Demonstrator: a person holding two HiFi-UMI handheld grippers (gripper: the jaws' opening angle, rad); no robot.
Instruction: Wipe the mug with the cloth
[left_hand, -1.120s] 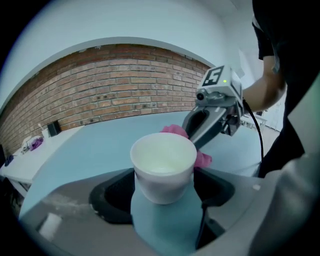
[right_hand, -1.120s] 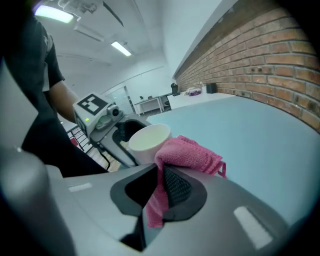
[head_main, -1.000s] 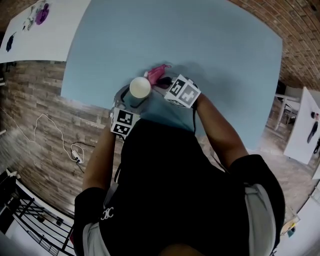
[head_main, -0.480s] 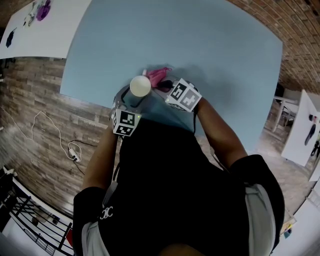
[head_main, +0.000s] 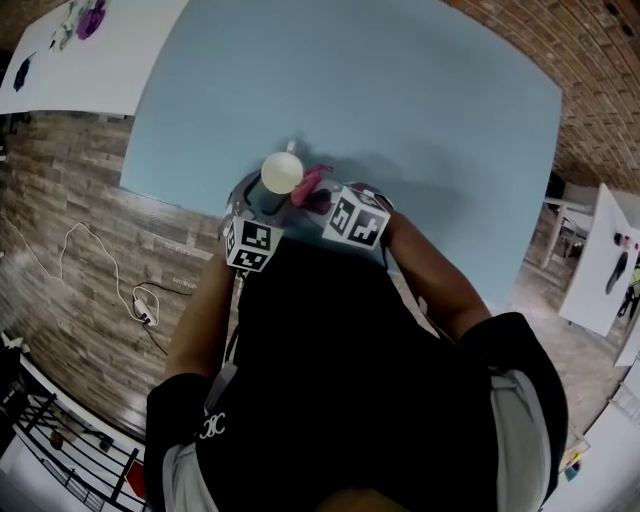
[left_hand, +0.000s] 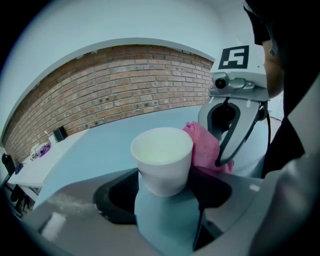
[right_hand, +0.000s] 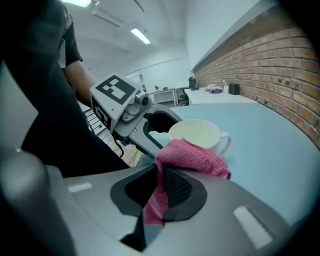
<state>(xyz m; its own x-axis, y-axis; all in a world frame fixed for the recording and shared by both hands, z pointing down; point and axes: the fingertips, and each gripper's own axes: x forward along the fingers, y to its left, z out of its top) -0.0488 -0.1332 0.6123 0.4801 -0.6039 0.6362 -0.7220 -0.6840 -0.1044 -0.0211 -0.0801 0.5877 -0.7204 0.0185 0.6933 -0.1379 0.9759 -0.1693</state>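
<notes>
In the head view, the white mug (head_main: 282, 172) shows rim-up near the desk's (head_main: 420, 90) near edge, its small handle pointing toward 12 o'clock. The left claw (head_main: 262, 200) comes at it from 7 o'clock, and its jaw tips are lost under the mug's rim. The pink cloth (head_main: 308, 183) lies against the mug at about 4 o'clock, with the right claw (head_main: 322, 197) right behind it. The person's black torso covers the whole lower frame, and both arms are cut off by it. In the left gripper view, the mug (left_hand: 162, 159) stands between this claw's jaws, which are closed in on its lower body. Its base and handle are hidden, so I cannot tell whether it rests on the desk or is lifted. The cloth (left_hand: 205, 149) presses on the mug's side at 3 o'clock, and the other claw's dark fingers (left_hand: 226, 145) overlap it. In the right gripper view, the jaws stand narrow and pinch a fold of the cloth (right_hand: 187, 156). The rest bunches up above them and hides the mug's lower wall. Only the mug's rim and its handle (right_hand: 226, 142), at 3 o'clock, show beyond the cloth. The left claw's dark fingers reach the mug from 9 o'clock, their tips hidden behind it.
</notes>
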